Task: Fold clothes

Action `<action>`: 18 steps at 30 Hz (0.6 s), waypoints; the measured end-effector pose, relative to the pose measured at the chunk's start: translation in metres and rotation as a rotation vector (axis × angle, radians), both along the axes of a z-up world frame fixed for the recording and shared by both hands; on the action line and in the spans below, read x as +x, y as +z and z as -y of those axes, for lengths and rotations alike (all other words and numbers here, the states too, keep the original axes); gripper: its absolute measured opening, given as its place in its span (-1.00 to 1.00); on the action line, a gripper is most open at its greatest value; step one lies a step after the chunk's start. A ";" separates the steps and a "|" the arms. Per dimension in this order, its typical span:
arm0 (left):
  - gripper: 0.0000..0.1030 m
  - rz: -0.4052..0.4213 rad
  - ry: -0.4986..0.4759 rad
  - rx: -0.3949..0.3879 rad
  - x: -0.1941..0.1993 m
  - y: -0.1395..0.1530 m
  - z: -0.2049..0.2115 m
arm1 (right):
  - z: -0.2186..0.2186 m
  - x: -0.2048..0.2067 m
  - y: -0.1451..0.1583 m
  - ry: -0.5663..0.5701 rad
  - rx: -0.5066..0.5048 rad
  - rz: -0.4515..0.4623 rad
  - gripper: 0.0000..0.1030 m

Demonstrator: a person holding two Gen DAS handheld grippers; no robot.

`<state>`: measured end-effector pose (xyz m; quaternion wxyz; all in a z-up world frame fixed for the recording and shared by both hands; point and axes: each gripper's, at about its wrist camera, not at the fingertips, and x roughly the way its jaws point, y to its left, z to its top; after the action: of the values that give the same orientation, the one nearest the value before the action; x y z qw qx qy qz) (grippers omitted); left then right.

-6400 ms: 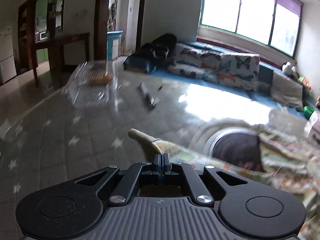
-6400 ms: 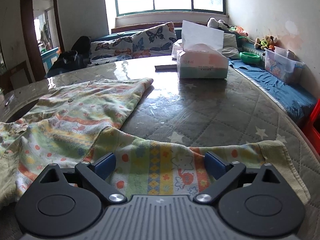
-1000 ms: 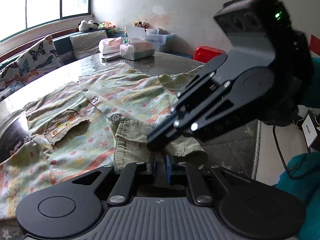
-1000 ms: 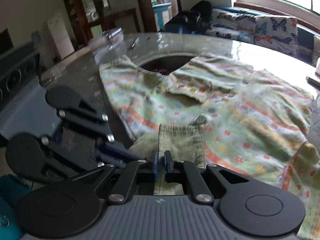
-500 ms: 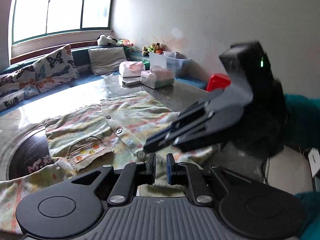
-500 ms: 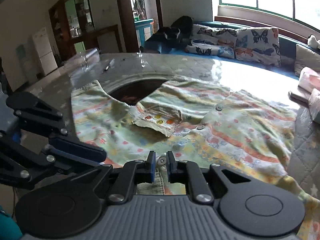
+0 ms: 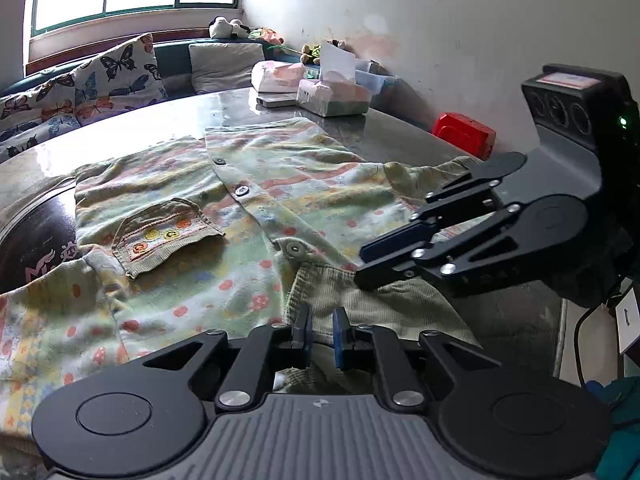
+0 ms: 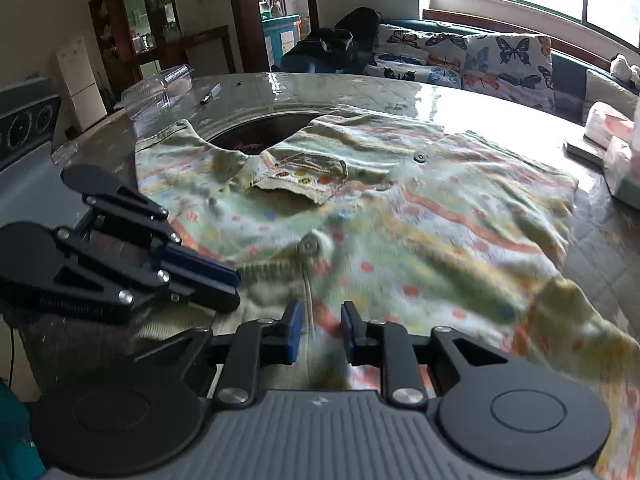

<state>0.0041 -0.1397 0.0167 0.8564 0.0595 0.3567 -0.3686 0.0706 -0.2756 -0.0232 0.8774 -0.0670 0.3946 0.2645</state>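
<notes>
Both grippers have carried the shirt hem down onto the desk; right gripper fingers are opening off it, left gripper nearly closed, pinching corduroy just ahead.

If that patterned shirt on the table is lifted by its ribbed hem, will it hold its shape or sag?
Probably sag: the shirt lies in soft wrinkles, so it looks limp. Its ribbed hem is thicker and may give firmer purchase. It seems light, but the glossy table could let it slide when pulled.
</notes>
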 end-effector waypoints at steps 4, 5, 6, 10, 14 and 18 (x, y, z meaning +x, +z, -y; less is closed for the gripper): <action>-0.77 -0.002 0.005 0.004 -0.006 -0.002 -0.003 | 0.005 -0.016 -0.001 0.004 -0.017 0.018 -0.57; -0.77 -0.006 0.008 0.002 -0.008 -0.002 -0.004 | 0.007 -0.021 -0.001 0.007 -0.023 0.027 -0.56; -0.77 -0.012 0.011 0.000 -0.010 -0.003 -0.005 | 0.008 -0.025 0.000 0.006 -0.024 0.032 -0.55; -0.76 -0.013 0.012 0.009 -0.012 0.000 -0.004 | 0.021 -0.031 0.010 -0.039 0.034 0.041 -0.47; -0.76 0.008 -0.001 0.015 -0.012 0.009 0.002 | 0.042 -0.030 0.012 -0.130 0.069 0.051 -0.45; -0.75 0.036 -0.015 0.017 -0.011 0.019 0.009 | 0.065 -0.028 0.003 -0.218 0.064 0.025 -0.45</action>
<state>-0.0068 -0.1484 0.0360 0.8595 0.0759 0.3436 -0.3708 0.0423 -0.3402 -0.0202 0.9075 0.0010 0.3798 0.1792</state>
